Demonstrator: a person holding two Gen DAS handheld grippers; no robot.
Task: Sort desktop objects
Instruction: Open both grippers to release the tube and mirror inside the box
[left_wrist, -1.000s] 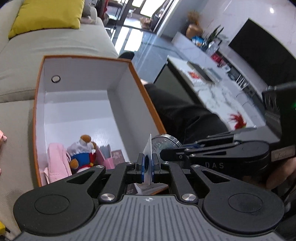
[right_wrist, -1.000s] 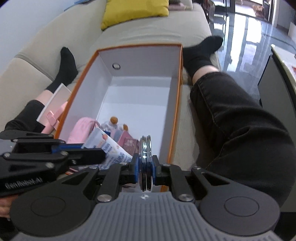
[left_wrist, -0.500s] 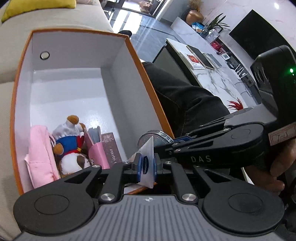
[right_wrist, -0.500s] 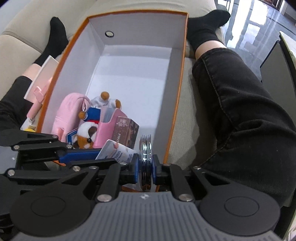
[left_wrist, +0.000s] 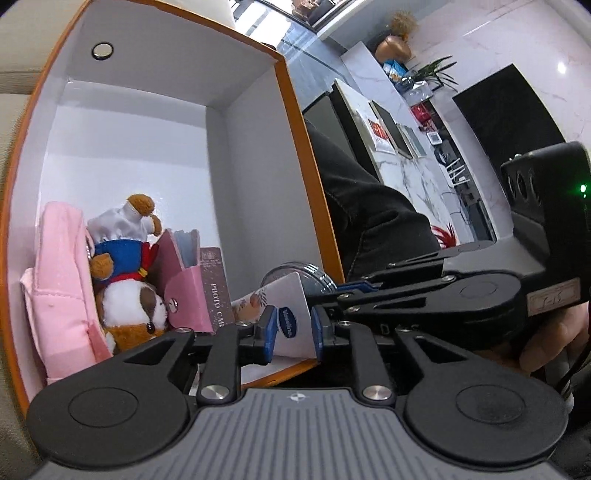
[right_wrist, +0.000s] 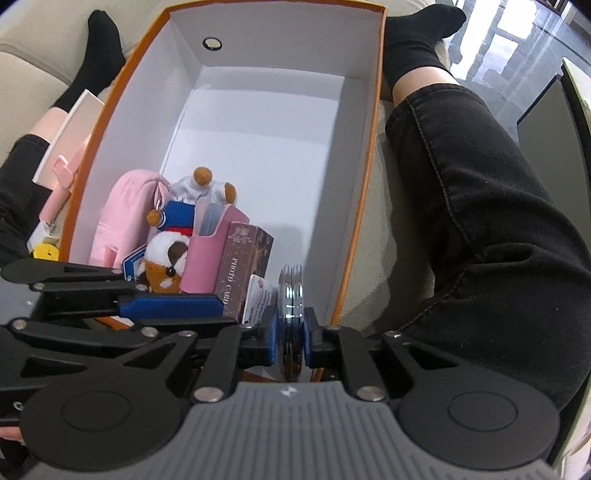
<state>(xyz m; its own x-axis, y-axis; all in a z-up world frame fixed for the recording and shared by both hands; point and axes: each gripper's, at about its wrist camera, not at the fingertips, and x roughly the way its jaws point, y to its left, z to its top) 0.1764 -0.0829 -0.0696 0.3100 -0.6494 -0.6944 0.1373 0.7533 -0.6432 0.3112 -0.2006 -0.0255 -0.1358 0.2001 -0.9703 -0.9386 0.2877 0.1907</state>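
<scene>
Nearest the left wrist camera, the left gripper (left_wrist: 291, 328) fingers are opening, a white Vaseline tube (left_wrist: 286, 308) between them with gaps at both pads, over the near end of the orange box (right_wrist: 373, 155). Beside it, the right gripper (right_wrist: 290, 338) is clamped on a round metal tin (right_wrist: 291, 295). Farther in stand a photo-card box (right_wrist: 242, 269), pink case (right_wrist: 207, 254), plush dog (left_wrist: 127, 302) and pink backpack (left_wrist: 61, 280).

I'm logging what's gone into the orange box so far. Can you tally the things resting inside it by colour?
Pink: 2, the backpack and the card pouch
Brown, white and blue: 1, the plush dog
Dark maroon: 1, the photo card box
Total: 4 in the orange box
</scene>
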